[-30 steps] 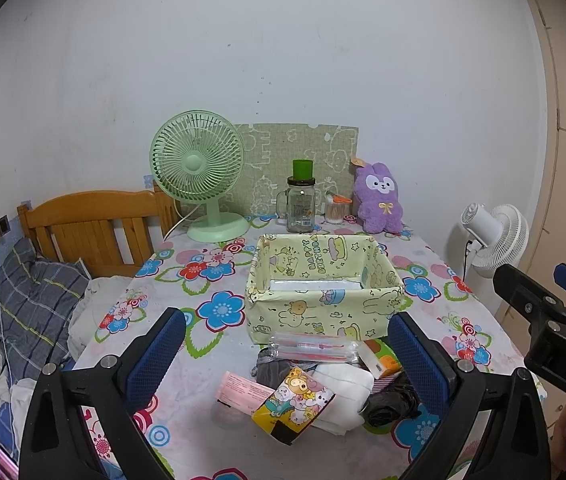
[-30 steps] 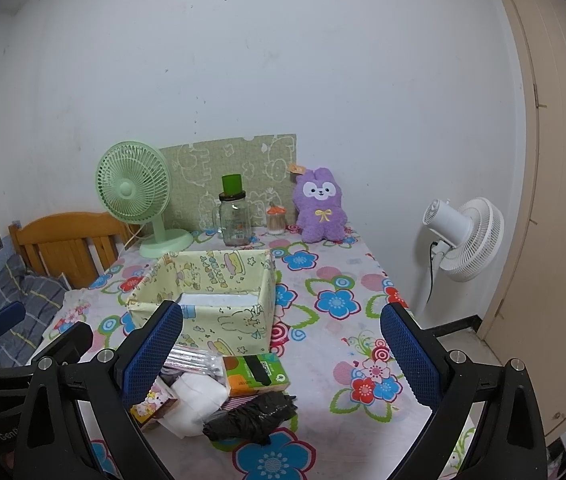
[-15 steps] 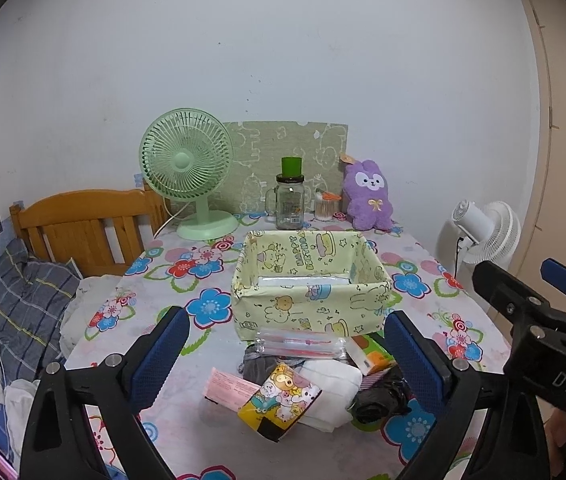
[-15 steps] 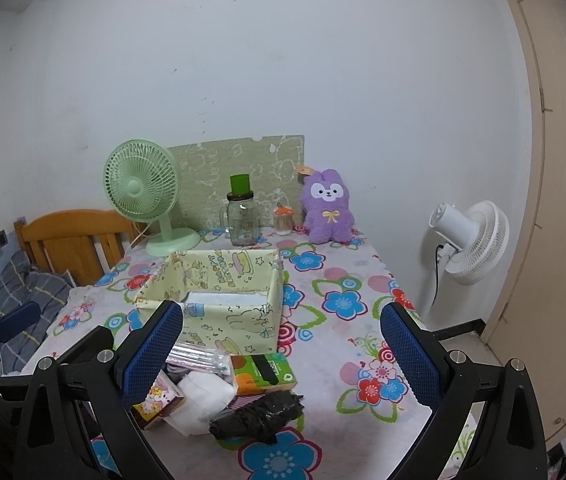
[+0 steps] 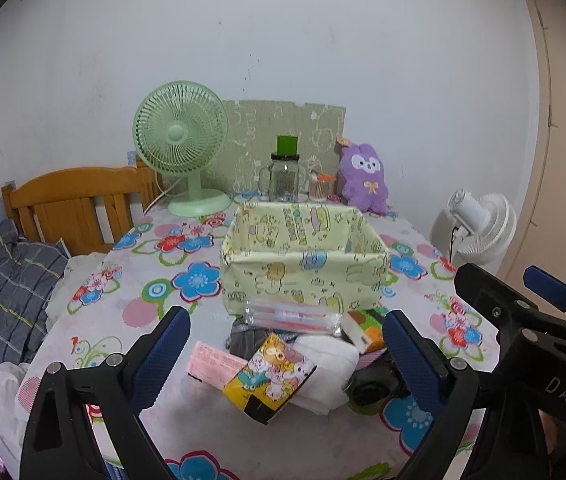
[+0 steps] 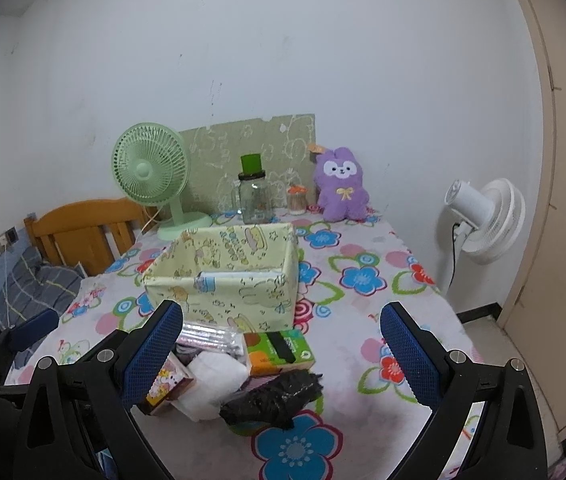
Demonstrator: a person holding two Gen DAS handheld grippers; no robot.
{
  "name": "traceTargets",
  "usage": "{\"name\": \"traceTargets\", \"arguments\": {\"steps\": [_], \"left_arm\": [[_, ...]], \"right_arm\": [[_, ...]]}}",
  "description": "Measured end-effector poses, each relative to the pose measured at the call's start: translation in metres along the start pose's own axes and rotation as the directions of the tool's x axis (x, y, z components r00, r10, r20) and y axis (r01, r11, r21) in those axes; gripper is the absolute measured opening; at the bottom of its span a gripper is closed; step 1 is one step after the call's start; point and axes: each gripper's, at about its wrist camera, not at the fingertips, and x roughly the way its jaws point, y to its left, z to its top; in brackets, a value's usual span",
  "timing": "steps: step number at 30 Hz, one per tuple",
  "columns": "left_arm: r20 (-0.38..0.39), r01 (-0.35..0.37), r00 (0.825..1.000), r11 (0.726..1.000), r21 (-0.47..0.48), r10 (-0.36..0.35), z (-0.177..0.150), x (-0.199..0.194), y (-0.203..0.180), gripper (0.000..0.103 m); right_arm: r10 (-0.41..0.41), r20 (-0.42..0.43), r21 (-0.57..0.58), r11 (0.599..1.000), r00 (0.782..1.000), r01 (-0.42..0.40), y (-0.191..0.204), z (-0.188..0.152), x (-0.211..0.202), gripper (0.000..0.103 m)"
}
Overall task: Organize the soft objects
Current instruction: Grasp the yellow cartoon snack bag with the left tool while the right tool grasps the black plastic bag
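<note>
A pale yellow-green cartoon-print fabric box (image 5: 303, 276) (image 6: 239, 292) stands open in the middle of the floral table. In front of it lies a heap: a clear packet (image 5: 295, 314), a cartoon tissue pack (image 5: 269, 378), a white cloth (image 5: 329, 364) (image 6: 213, 380), an orange-green tissue pack (image 6: 279, 350), a black crumpled bag (image 6: 273, 398) and a pink slip (image 5: 215, 364). My left gripper (image 5: 287, 356) hangs open above the near side of the heap, holding nothing. My right gripper (image 6: 281, 352) is open too, level with the heap.
At the table's back stand a green desk fan (image 5: 181, 148), a glass jar with a green lid (image 5: 285, 176), a small jar (image 5: 319, 188) and a purple plush rabbit (image 5: 365, 178). A wooden headboard (image 5: 79, 200) and bedding lie left; a white floor fan (image 6: 483, 216) stands right.
Both grippers have drifted a little, so the box and heap sit slightly differently in each view. Both stay open. Nothing on the table has moved.
</note>
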Motion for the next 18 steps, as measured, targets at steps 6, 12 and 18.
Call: {"name": "traceTargets", "arguments": {"steps": [6,12,18], "left_arm": [[-0.037,-0.014,0.999,1.0,0.026,0.015,-0.013,0.013,-0.002,0.093],[-0.084,-0.021,0.996,0.999,0.036,0.024,-0.023,0.027,0.0,0.089],[-0.126,-0.025,0.992,0.999,0.033,0.029,-0.032,0.042,0.005,0.085]], "right_arm": [[0.008,-0.049,-0.008,1.0,0.999,-0.009,0.004,-0.014,0.016,0.1],[0.015,-0.093,-0.009,1.0,0.996,-0.016,0.008,-0.026,0.033,0.1],[0.015,-0.127,-0.016,1.0,0.992,-0.017,0.012,-0.035,0.049,0.1]]}}
